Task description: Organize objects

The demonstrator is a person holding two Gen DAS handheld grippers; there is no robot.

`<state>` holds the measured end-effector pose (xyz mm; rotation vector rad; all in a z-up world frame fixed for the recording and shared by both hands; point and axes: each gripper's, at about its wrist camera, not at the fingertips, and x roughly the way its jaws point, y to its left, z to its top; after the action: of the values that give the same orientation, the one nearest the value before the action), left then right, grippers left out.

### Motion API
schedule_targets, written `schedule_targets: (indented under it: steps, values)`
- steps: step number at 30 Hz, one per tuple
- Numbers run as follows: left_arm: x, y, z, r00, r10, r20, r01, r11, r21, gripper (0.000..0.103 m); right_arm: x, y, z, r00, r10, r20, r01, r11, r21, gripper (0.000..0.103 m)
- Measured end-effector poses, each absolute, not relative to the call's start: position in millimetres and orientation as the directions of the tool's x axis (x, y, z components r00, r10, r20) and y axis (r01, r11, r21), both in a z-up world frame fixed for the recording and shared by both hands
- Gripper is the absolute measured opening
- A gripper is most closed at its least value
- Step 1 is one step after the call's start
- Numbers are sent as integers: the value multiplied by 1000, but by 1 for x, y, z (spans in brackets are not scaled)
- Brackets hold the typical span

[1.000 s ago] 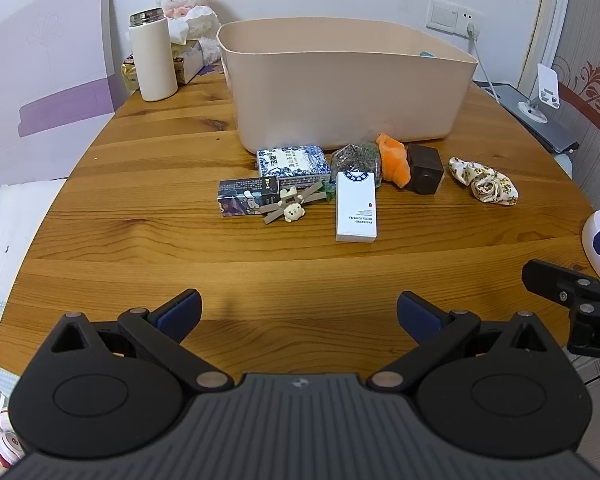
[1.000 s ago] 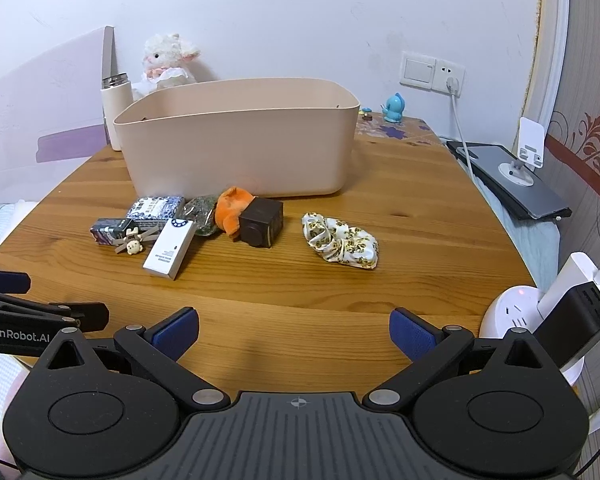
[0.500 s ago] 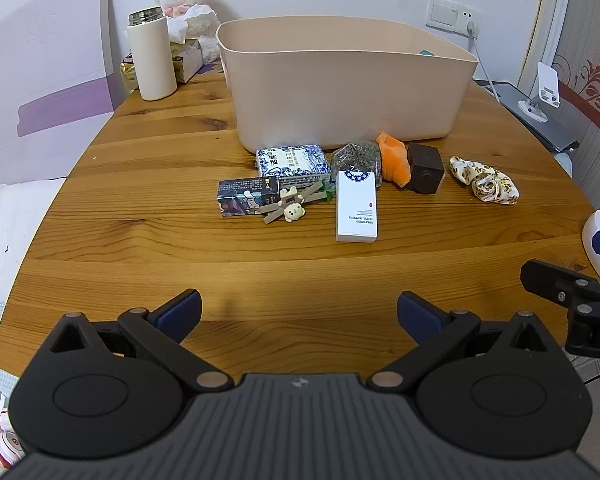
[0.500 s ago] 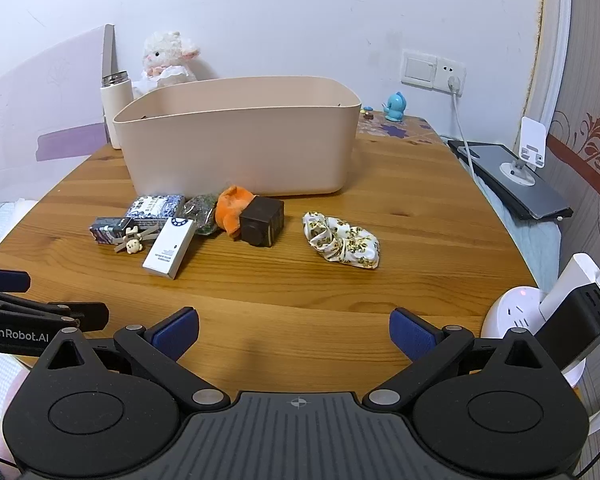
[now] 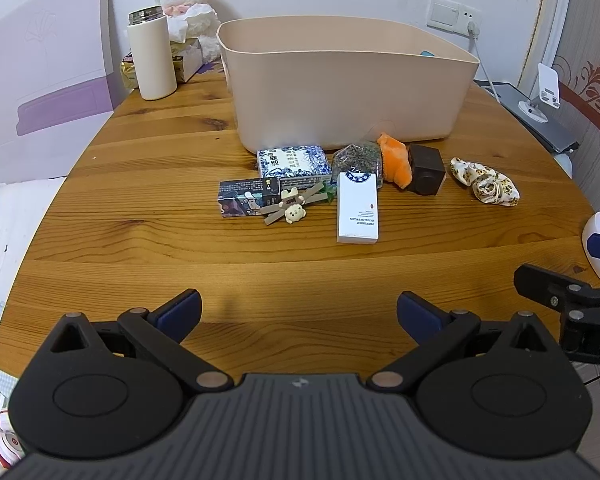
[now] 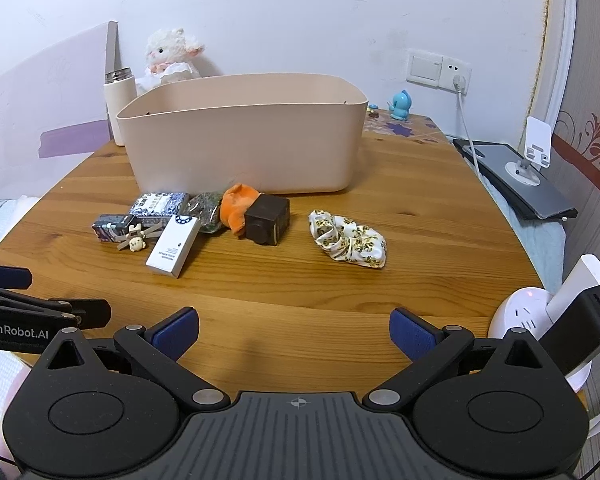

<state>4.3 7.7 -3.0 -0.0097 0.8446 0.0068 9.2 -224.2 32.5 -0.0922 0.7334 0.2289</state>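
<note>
A beige plastic bin [image 5: 340, 92] [image 6: 240, 148] stands at the back of the round wooden table [image 5: 140, 240]. In front of it lie a blue-patterned box [image 5: 294, 162], a dark printed box [image 5: 248, 198], a bear clip [image 5: 292, 206], a white box [image 5: 358, 208] [image 6: 174, 246], a dark sachet [image 5: 358, 158], an orange cloth [image 5: 396, 158] [image 6: 238, 206], a dark brown cube [image 5: 426, 170] [image 6: 268, 220] and a floral scrunchie [image 5: 486, 186] [image 6: 348, 238]. My left gripper [image 5: 299, 312] and right gripper [image 6: 294, 330] are open and empty above the near table edge.
A white flask [image 5: 153, 56], a plush lamb [image 5: 192, 0] and a tissue box stand at the back left. A tablet with a stand [image 6: 520, 184] lies right of the table. A white power strip [image 6: 532, 316] sits at the right edge. A blue figurine [image 6: 400, 104] is behind the bin.
Both grippers have crept slightly forward and up; the view shifts a little. Nothing on the table has moved.
</note>
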Motion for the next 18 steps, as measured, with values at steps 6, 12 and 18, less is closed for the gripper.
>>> schedule_targets:
  steps: [6, 12, 18]
  values:
    - [6, 10, -4, 665, 3, -747, -16, 1000, -11, 103, 11, -226, 31, 721, 164, -673, -224, 974, -3, 103]
    - [7, 10, -5, 662, 0, -750, -13, 1000, -12, 103, 13, -224, 30, 718, 164, -676, -229, 974, -6, 103]
    - [12, 14, -7, 659, 3, -752, -25, 1000, -18, 103, 18, -224, 27, 721, 153, -676, -219, 976, -13, 103]
